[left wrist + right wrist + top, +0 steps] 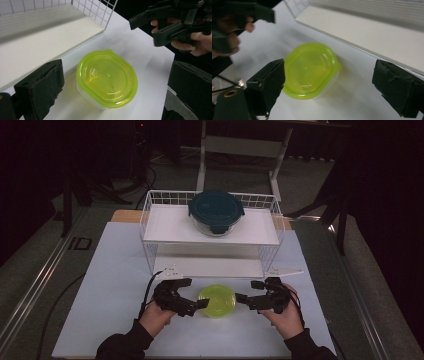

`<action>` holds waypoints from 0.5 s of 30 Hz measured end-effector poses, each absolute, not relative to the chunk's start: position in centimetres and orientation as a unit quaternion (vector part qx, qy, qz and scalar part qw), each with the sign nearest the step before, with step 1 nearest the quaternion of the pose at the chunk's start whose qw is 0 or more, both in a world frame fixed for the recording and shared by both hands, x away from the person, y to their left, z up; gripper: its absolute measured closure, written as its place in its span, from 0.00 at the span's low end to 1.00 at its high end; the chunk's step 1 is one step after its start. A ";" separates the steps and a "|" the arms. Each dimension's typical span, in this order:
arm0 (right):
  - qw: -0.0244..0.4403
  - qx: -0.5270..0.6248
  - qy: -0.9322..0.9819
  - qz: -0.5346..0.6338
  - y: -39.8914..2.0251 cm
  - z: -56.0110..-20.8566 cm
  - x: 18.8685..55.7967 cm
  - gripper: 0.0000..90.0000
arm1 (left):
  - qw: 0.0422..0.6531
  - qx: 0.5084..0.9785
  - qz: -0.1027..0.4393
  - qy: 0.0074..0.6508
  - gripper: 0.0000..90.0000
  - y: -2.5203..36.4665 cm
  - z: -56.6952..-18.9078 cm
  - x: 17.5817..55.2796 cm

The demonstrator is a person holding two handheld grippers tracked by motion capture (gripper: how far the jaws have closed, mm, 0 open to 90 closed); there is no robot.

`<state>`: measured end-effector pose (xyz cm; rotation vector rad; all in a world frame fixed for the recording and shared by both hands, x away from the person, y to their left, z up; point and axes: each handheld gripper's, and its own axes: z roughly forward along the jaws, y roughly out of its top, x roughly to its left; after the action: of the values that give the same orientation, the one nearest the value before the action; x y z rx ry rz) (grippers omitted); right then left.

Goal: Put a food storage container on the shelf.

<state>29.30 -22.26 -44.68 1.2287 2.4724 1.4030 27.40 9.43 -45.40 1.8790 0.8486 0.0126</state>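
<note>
White desk (110, 310) held a green box (218, 300) between two tools. Left tool (196, 307) and right tool (243, 298) both stood spread wide, close beside it, pinching nothing. Farther back, a wire rack (150, 215) carried a dark-lidded bowl (216, 211).

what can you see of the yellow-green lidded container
The round clear plastic container with a translucent yellow-green lid sits upright on the white table sheet, in front of the white wire shelf rack. Its lid is on, with a small tab at the rim. It looks empty. Both grippers flank it, neither clearly touching it.
</note>
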 end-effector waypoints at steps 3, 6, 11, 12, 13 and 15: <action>0.010 0.408 0.795 0.449 -22.0 -45.2 29.5 0.15 | 0.508 0.779 -0.003 0.366 0.00 9.3 -45.9 27.6; -0.008 0.422 0.789 0.447 -21.7 -45.6 29.8 0.16 | 0.502 0.772 -0.031 0.388 0.00 9.2 -46.7 28.0; -0.030 0.440 0.786 0.433 -20.9 -46.5 29.9 0.25 | 0.480 0.765 -0.061 0.425 0.03 9.3 -47.8 28.7; -0.032 0.443 0.786 0.431 -20.9 -46.7 30.0 0.26 | 0.471 0.761 -0.069 0.441 0.06 9.4 -48.0 28.9; -0.040 0.451 0.783 0.426 -20.8 -46.9 30.0 0.31 | 0.472 0.754 -0.085 0.449 0.06 9.5 -48.2 29.1; -0.050 0.460 0.781 0.419 -20.8 -47.2 30.3 0.35 | 0.465 0.748 -0.103 0.462 0.07 9.7 -48.5 29.4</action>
<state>30.28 -20.77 -47.25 1.4942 2.5363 1.3595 29.36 9.67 -48.54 1.8373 1.1354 -0.2525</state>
